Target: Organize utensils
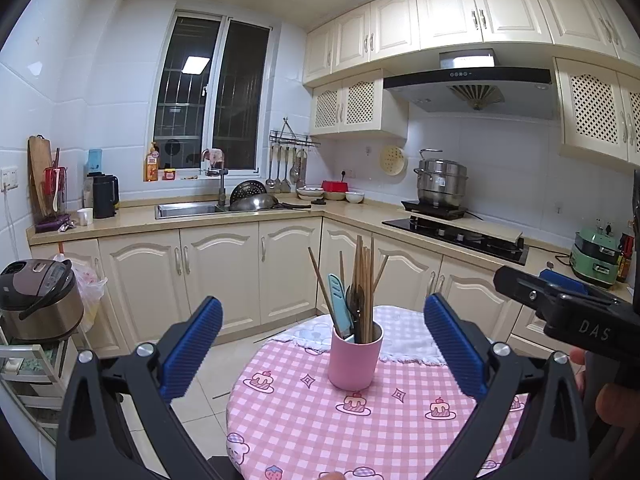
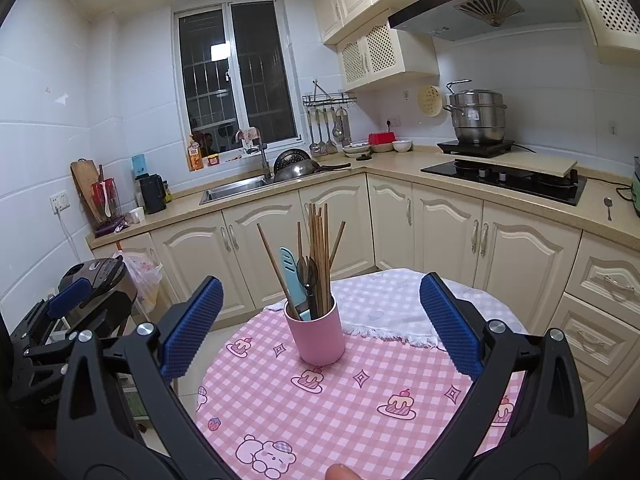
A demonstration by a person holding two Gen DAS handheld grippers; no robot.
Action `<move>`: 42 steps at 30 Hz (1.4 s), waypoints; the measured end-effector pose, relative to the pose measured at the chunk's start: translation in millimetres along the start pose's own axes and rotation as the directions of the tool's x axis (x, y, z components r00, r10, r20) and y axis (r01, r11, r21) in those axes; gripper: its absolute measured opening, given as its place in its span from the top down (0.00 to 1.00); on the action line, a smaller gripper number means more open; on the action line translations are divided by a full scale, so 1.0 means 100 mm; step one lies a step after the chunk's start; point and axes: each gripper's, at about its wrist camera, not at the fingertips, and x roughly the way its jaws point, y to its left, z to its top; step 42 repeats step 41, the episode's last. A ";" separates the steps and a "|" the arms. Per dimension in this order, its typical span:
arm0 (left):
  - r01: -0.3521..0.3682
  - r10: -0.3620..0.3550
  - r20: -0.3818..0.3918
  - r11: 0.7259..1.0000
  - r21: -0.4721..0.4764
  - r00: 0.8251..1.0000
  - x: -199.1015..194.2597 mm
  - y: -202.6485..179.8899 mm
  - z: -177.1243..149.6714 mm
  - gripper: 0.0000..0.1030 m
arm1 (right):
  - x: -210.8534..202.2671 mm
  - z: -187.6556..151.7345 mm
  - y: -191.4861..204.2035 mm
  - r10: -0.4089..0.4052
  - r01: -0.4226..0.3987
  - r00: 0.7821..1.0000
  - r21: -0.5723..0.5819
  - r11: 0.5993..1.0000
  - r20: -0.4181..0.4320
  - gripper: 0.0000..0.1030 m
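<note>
1. The left tongs (image 1: 323,344) are spread wide and hold nothing; their 2 blue ribbed pads (image 1: 192,346) stand well apart on either side of the pink cup (image 1: 355,360).
2. The right tongs (image 2: 321,324) are likewise spread wide and empty, with blue pads (image 2: 194,326) flanking the same cup (image 2: 316,334) from a little further right.
3. The cup stands upright on the round table just ahead of both pairs of tongs, touched by neither.
4. In the cup stand a bundle of wooden chopsticks (image 1: 363,280), a light blue knife (image 1: 340,306) and a dark spoon (image 1: 355,300), all leaning slightly.
5. The table wears a pink checked cloth (image 2: 352,412) printed with cakes and a bear; a white fringed cloth (image 2: 388,312) lies behind the cup, to its right.
6. Seen from the left tongs, the right tongs show as a black arm at the right edge; seen from the right tongs, the left tongs sit low at the left edge.
7. Far ahead, beyond the table, run cream cabinets (image 1: 224,276), a sink (image 1: 188,209) under a dark window, and to the right a steel pot (image 2: 478,114) on the stove.
8. Left of the left tongs sits a rice cooker (image 1: 38,300).
</note>
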 end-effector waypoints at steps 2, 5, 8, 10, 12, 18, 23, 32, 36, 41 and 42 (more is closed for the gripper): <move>0.001 -0.001 0.000 1.000 -0.005 1.000 0.00 0.02 0.00 0.04 | 0.00 0.01 0.02 0.001 -0.001 1.000 -0.001 1.000 -0.001 0.06; -0.001 0.001 -0.002 1.000 -0.006 1.000 -0.01 0.04 -0.01 0.04 | 0.00 0.00 0.02 -0.001 0.001 1.000 -0.001 1.000 -0.006 0.06; -0.001 0.001 -0.001 1.000 -0.009 1.000 -0.01 0.05 -0.01 0.04 | 0.01 0.01 0.04 -0.002 0.002 1.000 -0.002 1.000 -0.008 0.06; -0.005 0.004 -0.003 1.000 -0.011 1.000 -0.01 0.06 -0.01 0.04 | 0.01 0.00 0.05 -0.001 0.001 1.000 -0.003 1.000 -0.008 0.06; -0.006 0.006 -0.010 1.000 -0.013 1.000 0.00 0.07 -0.01 0.04 | 0.01 0.00 0.05 -0.003 0.003 1.000 -0.002 1.000 -0.009 0.06; -0.028 0.028 -0.009 1.000 -0.012 1.000 0.00 0.07 -0.02 0.04 | 0.01 -0.01 0.05 -0.003 0.003 1.000 0.000 1.000 -0.012 0.06; -0.031 0.031 -0.018 0.999 -0.023 0.999 0.01 0.08 -0.03 0.04 | 0.05 -0.06 0.01 -0.004 0.004 1.000 0.005 1.000 -0.020 0.06; -0.041 0.042 0.023 0.999 -0.017 0.999 -0.05 0.09 -0.05 0.04 | 0.10 -0.11 -0.05 -0.005 0.005 0.999 0.015 1.000 -0.039 0.06; -0.056 0.056 0.013 0.998 -0.009 0.998 -0.03 0.07 -0.05 0.04 | 0.11 -0.12 -0.05 -0.005 0.006 0.999 0.016 1.000 -0.041 0.06; -0.063 0.063 -0.009 0.998 -0.013 0.998 0.03 0.06 -0.05 0.04 | 0.11 -0.11 -0.05 -0.005 0.006 0.999 0.014 1.000 -0.040 0.06; -0.063 0.063 -0.009 0.998 -0.013 0.998 0.03 0.06 -0.05 0.04 | 0.11 -0.11 -0.05 -0.005 0.006 0.999 0.014 1.000 -0.040 0.06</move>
